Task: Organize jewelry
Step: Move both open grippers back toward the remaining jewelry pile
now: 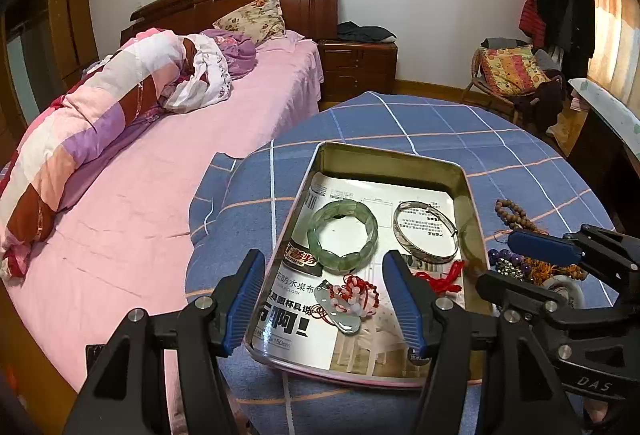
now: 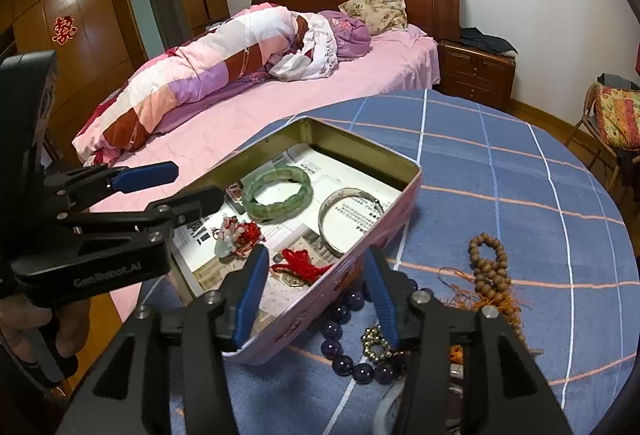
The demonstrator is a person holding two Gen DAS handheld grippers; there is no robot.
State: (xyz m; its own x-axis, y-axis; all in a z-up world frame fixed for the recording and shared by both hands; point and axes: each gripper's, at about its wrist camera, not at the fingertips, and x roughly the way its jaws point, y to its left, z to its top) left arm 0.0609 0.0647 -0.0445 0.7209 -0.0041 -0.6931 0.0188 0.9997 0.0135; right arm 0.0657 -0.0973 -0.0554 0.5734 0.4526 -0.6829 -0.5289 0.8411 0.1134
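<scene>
Clearly the loose pieces left on the blue checked tabletop (image 2: 500, 163) are the ones to sort: a strand of large dark purple glass-like beads (image 2: 344, 351), a small cluster of brassy metal beads (image 2: 376, 343) and a string of brown wooden prayer beads with an orange tassel (image 2: 490, 271), all lying just beside the pink-walled rectangular metal tin (image 2: 320, 307). The purple strand looks fairly heavy, smooth and slippery, and limp along its cord, so a pinch across one or two beads, or under the cord between them, seems safest. Inside the tin already lie a pale green segmented jade bracelet (image 1: 342, 235), a thin silver bangle (image 1: 425, 231), a jade pendant on red and white knotted cord (image 1: 346, 301) and a red cord knot (image 1: 442, 279).

Over the tin's near end the left gripper (image 1: 324, 299) hangs with its fingers wide apart, holding nothing. Astride the tin's near wall and the purple strand, the right gripper (image 2: 316, 299) has its fingers about half apart, pressing on nothing.
</scene>
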